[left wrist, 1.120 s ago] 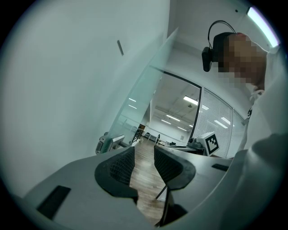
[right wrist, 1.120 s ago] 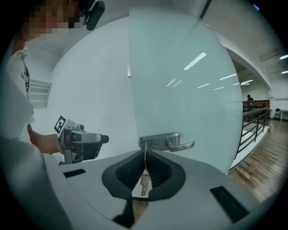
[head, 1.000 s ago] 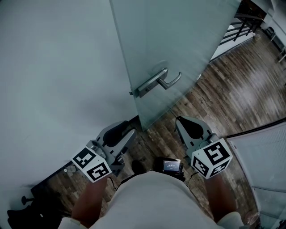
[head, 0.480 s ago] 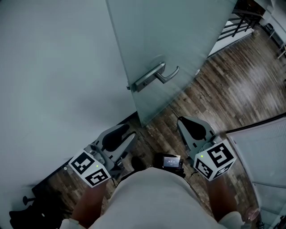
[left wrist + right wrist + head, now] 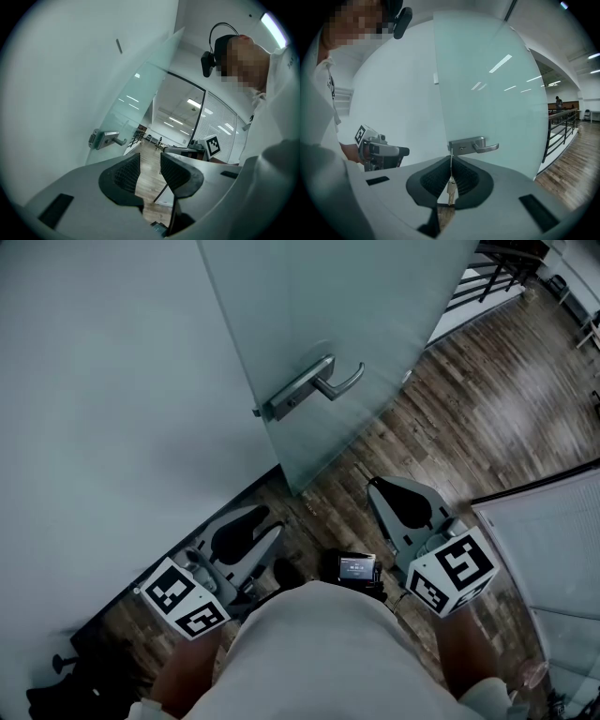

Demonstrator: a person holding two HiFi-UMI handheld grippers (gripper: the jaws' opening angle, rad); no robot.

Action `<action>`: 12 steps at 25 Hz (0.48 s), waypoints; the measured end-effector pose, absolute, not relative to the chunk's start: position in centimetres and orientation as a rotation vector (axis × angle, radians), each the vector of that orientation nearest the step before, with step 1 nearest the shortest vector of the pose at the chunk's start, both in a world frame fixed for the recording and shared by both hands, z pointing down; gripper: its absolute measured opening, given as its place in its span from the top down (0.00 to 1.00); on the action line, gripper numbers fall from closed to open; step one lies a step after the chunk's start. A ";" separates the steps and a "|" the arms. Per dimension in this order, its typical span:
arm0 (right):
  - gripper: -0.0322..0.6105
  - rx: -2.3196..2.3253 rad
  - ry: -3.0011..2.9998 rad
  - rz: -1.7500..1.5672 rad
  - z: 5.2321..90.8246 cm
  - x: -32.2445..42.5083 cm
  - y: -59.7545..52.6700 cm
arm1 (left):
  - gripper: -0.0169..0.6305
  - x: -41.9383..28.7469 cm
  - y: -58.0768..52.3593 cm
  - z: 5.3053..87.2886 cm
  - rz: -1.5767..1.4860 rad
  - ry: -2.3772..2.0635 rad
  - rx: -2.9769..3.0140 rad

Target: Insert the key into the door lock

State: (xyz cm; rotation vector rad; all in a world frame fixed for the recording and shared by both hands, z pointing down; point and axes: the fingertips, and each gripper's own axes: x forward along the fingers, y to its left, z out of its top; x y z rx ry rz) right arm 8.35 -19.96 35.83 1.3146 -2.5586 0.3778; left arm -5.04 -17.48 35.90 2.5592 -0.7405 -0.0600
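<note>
One key [image 5: 451, 187] sits pinched in the closed right tongs [image 5: 451, 159]; left tongs [image 5: 150, 157] part-open, empty; door handle [image 5: 474, 145] ahead.

frosted pale-green door [image 5: 375, 334], silver handle [image 5: 309, 388]

The key [image 5: 450, 187] sits in the right gripper [image 5: 451, 164], door handle [image 5: 473, 145] ahead.

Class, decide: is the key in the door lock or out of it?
Out. The key is clamped in the right gripper, held apart from the door lock.
</note>
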 end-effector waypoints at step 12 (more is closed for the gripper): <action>0.92 1.288 -2.560 0.351 35.5 7.6 -19.3 | 0.74 -5.1 -17.0 35.5 -0.059 -0.746 2.562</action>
